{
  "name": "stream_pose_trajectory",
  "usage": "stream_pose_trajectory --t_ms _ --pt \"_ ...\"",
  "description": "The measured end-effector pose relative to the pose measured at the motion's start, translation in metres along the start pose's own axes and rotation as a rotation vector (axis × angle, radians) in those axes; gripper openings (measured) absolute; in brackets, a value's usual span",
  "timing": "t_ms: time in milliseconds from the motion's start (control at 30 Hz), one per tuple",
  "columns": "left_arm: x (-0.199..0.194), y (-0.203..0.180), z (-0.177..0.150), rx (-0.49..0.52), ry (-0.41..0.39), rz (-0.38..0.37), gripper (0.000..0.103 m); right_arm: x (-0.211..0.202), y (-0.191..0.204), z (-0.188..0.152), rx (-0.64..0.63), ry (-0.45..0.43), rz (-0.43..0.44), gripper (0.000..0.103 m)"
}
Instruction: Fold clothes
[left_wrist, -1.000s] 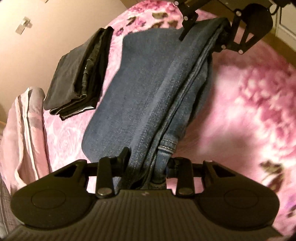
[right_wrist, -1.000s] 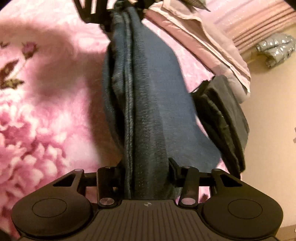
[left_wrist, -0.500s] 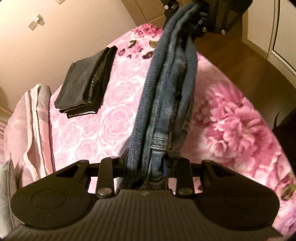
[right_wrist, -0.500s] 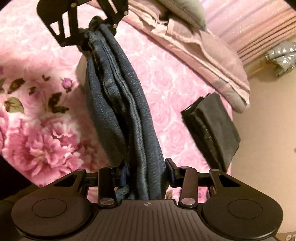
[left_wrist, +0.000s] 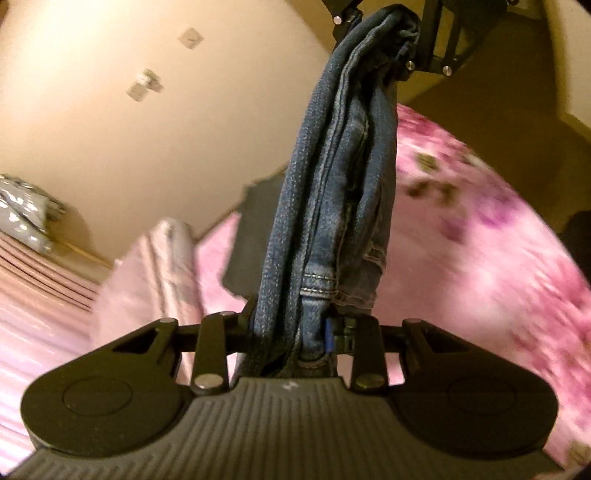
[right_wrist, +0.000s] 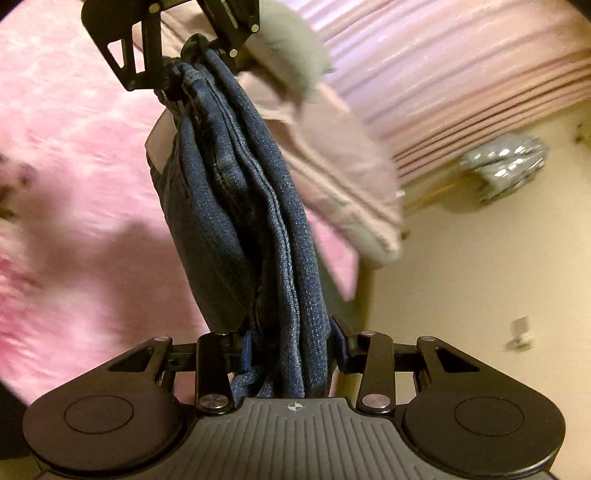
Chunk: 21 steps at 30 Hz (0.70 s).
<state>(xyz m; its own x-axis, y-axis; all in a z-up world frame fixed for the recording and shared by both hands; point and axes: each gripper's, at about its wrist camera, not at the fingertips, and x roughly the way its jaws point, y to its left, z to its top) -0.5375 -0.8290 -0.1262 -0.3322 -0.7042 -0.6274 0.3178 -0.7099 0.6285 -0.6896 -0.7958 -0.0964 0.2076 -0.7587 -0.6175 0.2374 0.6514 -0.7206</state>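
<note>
Folded jeans (left_wrist: 332, 206) held stretched in air above pink floral bed (left_wrist: 480, 258), one end clamped in left gripper (left_wrist: 291, 328), other in right gripper (right_wrist: 291, 343). Risk judged: thick denim layers slipped from clamp, fold lost.

Blue jeans (left_wrist: 332, 206): one pair, bunched in folds, stretched between the two tongs.
Grippers: two, the left gripper (left_wrist: 291, 328) clamped on one end of the jeans and the right gripper (right_wrist: 291, 347) clamped on the other end.
Dark folded garment (left_wrist: 251, 236): one, on the bed just behind the jeans, left of them in the left wrist view.
Pink floral bedspread (left_wrist: 480, 258): one, below both tongs.
Pale pink quilt (right_wrist: 332, 147): one, beyond the left gripper in the right wrist view.
Grey pillow (right_wrist: 291, 48): one, lying on the quilt.
Wall plates (left_wrist: 190, 37): two, blurred, on the wall up and left of the left gripper.
Silvery bundle (right_wrist: 506, 162): one, by the wall, to the right of the jeans.
</note>
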Motion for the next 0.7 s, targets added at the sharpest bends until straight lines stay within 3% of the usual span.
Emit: stream_pose_trajectory --t_ms 200,400,533,700 --pt "0.123 0.064 0.073 -0.101 0.073 0.122 0.029 0.124 -0.118 -0.075 -0.098 -0.115 -0.061 0.04" --pt "0.234 0.113 0.104 -0.145 0.15 0.253 0.029 0.246 -0.201 -0.123 -0.138 -0.213 -0.119 0.04" --pt "0.3 0.083 0.09 -0.112 0.224 0.239 0.029 0.309 -0.183 -0.152 -0.131 -0.225 -0.088 0.04" --pt "0.35 -0.009 0.055 -0.042 0.286 0.085 0.034 0.362 -0.104 -0.207 -0.146 -0.132 0.11 0.04"
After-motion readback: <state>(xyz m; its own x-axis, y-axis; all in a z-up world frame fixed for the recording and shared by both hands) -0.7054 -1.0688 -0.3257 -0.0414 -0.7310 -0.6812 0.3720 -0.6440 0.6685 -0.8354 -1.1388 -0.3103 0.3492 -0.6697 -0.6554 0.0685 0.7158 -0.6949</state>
